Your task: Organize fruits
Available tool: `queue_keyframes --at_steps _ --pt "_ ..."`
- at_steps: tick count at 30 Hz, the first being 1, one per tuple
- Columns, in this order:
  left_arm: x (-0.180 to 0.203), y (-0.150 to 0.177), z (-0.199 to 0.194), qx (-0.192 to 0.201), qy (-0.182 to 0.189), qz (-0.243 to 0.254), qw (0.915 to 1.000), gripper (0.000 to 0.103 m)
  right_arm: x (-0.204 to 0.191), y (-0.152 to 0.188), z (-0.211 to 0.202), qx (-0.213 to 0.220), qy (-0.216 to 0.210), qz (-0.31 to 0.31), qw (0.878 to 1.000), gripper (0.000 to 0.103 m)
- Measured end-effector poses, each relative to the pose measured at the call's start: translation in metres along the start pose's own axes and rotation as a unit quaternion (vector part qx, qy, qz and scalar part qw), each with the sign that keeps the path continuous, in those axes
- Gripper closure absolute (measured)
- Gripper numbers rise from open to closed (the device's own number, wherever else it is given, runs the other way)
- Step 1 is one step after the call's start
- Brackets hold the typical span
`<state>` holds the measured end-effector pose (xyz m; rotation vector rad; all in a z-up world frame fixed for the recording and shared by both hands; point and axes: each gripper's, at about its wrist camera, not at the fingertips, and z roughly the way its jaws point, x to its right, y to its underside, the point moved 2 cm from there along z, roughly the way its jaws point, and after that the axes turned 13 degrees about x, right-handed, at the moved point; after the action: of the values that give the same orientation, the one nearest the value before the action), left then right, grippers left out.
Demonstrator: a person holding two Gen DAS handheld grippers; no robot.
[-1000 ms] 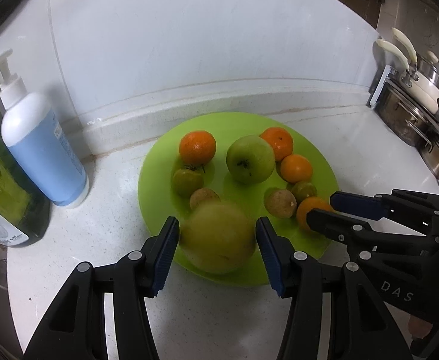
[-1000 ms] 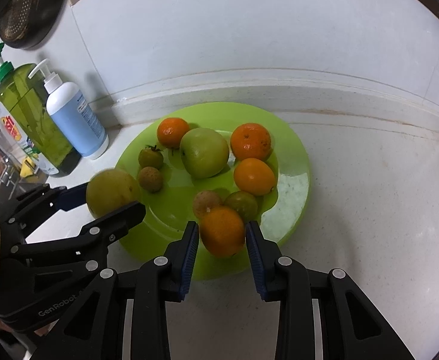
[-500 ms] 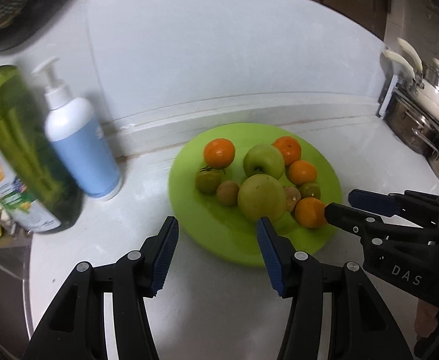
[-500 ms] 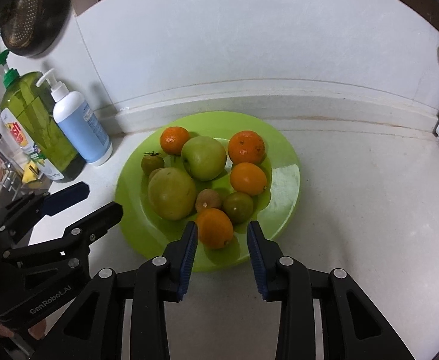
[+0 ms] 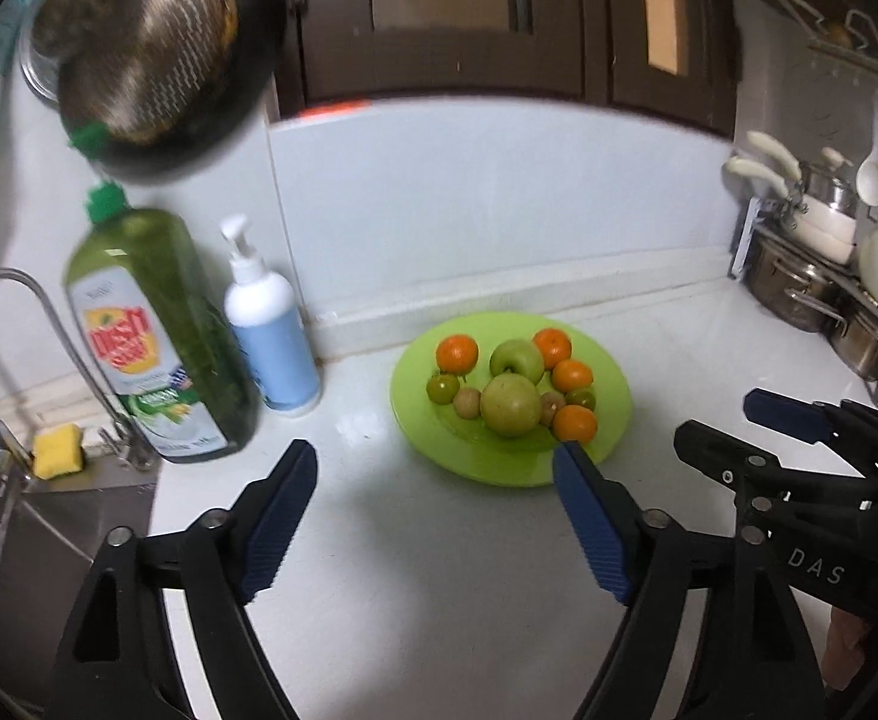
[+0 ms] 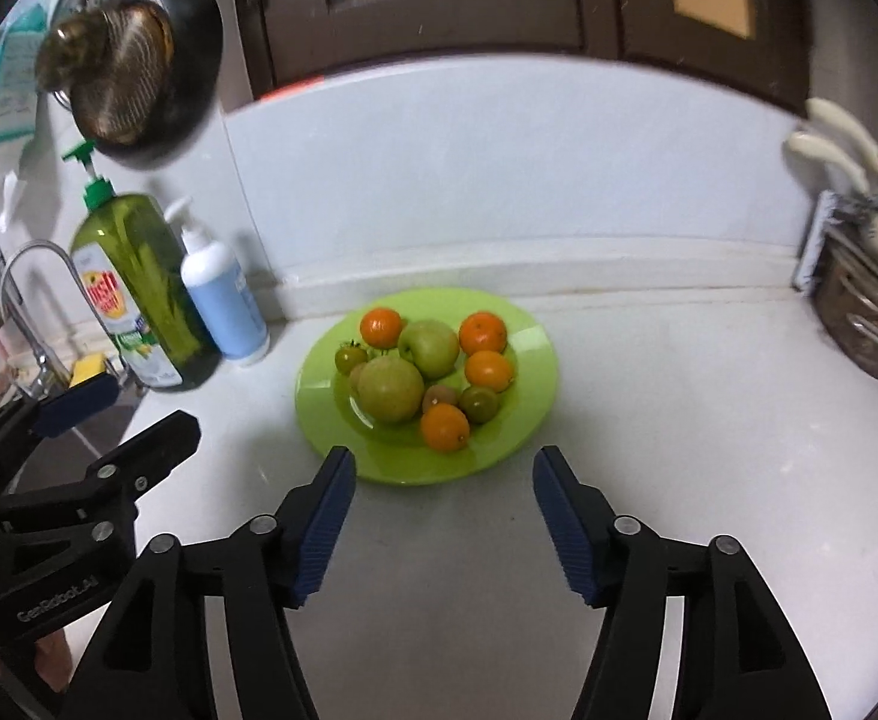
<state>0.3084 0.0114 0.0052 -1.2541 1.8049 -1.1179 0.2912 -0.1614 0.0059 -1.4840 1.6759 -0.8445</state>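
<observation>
Left view: the left tongs [image 5: 433, 498] are spread wide and hold nothing; the plate [image 5: 610, 414] of fruit [image 5: 511, 405] lies just ahead of their right finger, on the counter [image 5: 415, 588]. Right view: the right tongs [image 6: 445, 504] are likewise spread and hold nothing, with the plate [image 6: 529, 414] just ahead between their tips, and the bottles [image 6: 139, 288] far left.

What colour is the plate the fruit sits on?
Lime green. The plate shows best in the right wrist view.
</observation>
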Motion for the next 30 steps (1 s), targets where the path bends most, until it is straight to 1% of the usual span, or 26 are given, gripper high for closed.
queue_keyframes --at_steps 4,8,13,15,17,21,30 --pt "0.003 0.001 -0.030 0.023 0.000 0.007 0.9997 0.013 -0.002 0.003 -0.034 0.027 0.019 0.003 0.999 0.033" --pt "0.009 0.002 -0.056 0.034 0.000 0.008 0.9994 0.010 -0.001 0.007 -0.069 0.048 0.029 -0.003 0.998 0.027" --pt "0.020 0.004 -0.092 0.055 -0.014 -0.003 0.9984 0.006 0.004 0.011 -0.106 0.072 0.036 -0.016 0.997 0.023" --pt "0.026 0.004 -0.106 0.060 -0.019 -0.005 0.9980 0.005 0.007 0.012 -0.118 0.075 0.036 -0.020 0.996 0.022" --pt "0.032 0.004 -0.118 0.068 -0.023 -0.006 0.9974 0.003 0.011 0.013 -0.133 0.080 0.034 -0.024 0.996 0.022" --pt "0.041 0.008 -0.145 0.084 -0.037 -0.018 0.9956 0.000 0.017 0.016 -0.157 0.091 0.035 -0.027 0.995 0.018" --pt "0.057 0.018 -0.185 0.094 -0.052 -0.022 0.9940 0.000 0.030 0.029 -0.201 0.104 0.026 -0.030 0.994 0.018"
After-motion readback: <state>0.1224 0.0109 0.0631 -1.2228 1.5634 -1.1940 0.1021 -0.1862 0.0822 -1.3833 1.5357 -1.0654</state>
